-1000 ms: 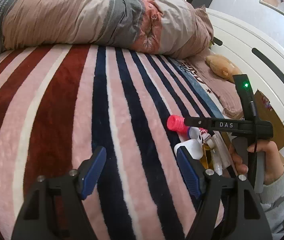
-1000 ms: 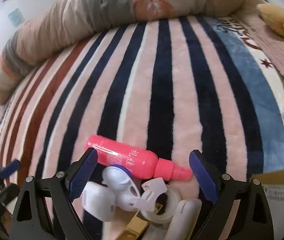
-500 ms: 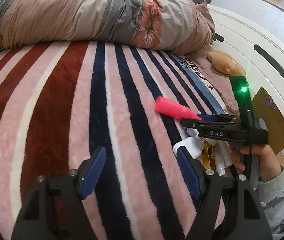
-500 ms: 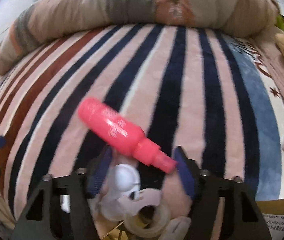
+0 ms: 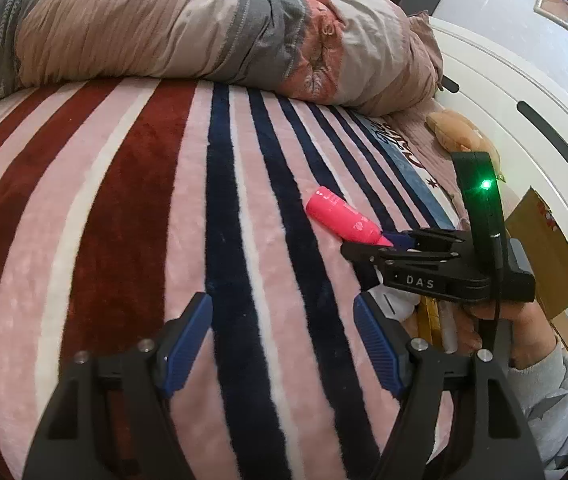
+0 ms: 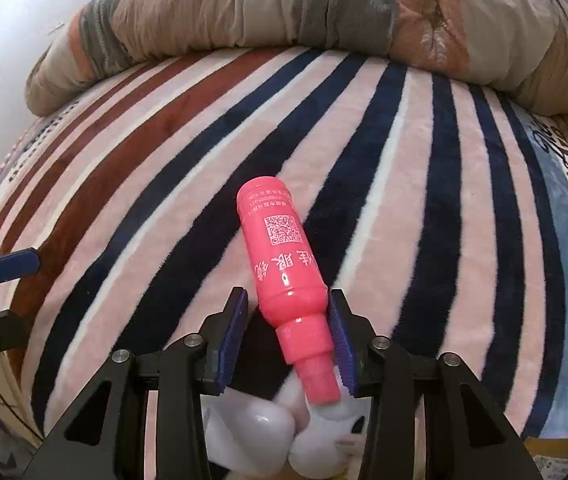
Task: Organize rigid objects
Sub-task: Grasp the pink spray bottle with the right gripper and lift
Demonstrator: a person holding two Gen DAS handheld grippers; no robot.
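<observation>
On the left, the left tongs [image 5: 282,344] hang spread over the striped blanket [image 5: 132,216] with nothing between the blue pads, most likely waiting in reserve while the other hand works. Ahead of them the blanket lies bare all the way to the rolled quilt [image 5: 188,28] along the far edge, so there is plenty of open room to set things down, and only the near edge of the bed limits a reach.

To the right, the right tongs [image 6: 290,338] have just been closing and now pinch the pink bottle [image 6: 284,264] at its shoulder and neck. The bottle juts forward and up, its flat base farthest from the pads and clear of the blanket, its cap end pointing back toward the near pile of white objects [image 6: 260,436]. A grip so close to the neck leaves the long body free to swing. Further right, the cardboard [image 5: 540,248] and the white headboard [image 5: 532,92] close off that side.
</observation>
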